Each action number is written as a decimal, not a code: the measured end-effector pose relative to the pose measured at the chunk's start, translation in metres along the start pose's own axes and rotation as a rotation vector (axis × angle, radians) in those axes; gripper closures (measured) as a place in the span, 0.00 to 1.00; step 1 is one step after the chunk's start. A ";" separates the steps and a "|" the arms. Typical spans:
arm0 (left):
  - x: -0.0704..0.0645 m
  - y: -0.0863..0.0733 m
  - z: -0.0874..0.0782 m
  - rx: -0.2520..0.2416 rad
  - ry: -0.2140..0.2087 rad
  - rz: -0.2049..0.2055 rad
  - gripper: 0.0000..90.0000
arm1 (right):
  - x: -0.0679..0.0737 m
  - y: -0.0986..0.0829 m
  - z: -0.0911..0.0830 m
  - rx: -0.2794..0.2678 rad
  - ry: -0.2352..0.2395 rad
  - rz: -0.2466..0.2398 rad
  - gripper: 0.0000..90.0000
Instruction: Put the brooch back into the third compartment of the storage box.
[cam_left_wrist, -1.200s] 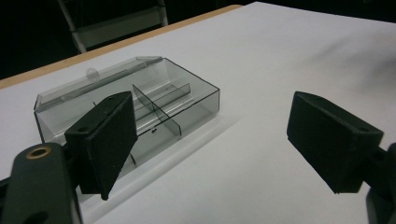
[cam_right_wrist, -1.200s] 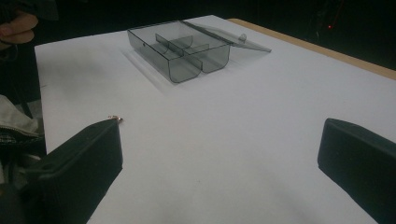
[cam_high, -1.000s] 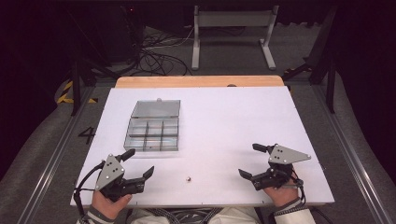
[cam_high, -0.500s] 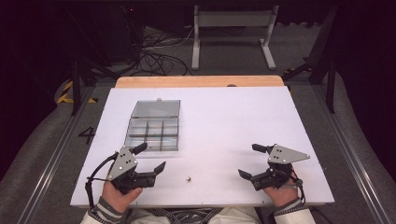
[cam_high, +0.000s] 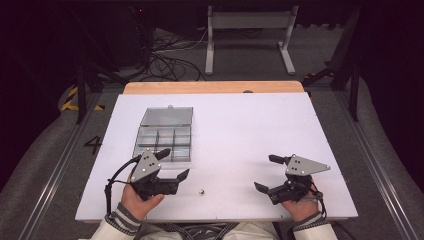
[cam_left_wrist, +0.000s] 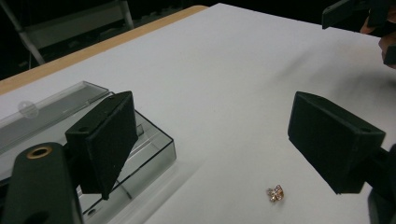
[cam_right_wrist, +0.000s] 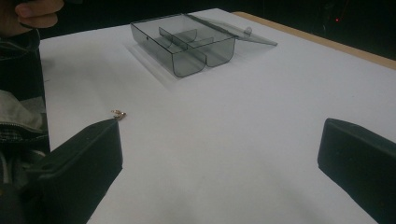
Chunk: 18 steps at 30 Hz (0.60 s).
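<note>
Two grippers (cam_high: 172, 165) (cam_high: 265, 172) with jaws apart, one trinket (cam_high: 202, 191), one compartment box (cam_high: 165, 138).

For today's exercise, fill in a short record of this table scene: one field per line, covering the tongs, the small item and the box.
left tongs: open, near the trinket
right tongs: open, resting over the table
small gold trinket: lying loose on the white table
clear compartment box: lid open, laid flat behind it
box contents: compartments look empty
</note>
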<state>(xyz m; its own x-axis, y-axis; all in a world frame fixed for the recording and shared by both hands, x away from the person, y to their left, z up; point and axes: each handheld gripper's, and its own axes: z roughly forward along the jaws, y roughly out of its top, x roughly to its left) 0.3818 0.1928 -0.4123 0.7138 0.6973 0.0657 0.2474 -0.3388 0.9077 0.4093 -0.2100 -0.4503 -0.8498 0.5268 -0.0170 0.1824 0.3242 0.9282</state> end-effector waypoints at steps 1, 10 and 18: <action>-0.001 0.001 0.002 0.001 -0.004 0.002 0.18 | 0.000 0.000 0.000 0.000 0.001 0.000 0.01; -0.006 0.012 0.015 0.023 -0.045 0.006 0.19 | -0.001 0.000 0.000 -0.001 0.007 0.001 0.01; -0.004 0.017 0.022 0.127 -0.176 -0.019 0.20 | 0.000 0.000 0.001 0.006 0.013 0.004 0.01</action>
<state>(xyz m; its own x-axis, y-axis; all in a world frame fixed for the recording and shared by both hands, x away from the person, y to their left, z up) 0.3969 0.1704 -0.4062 0.8091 0.5867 -0.0345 0.3344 -0.4112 0.8480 0.4097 -0.2095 -0.4510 -0.8556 0.5175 -0.0088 0.1882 0.3269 0.9261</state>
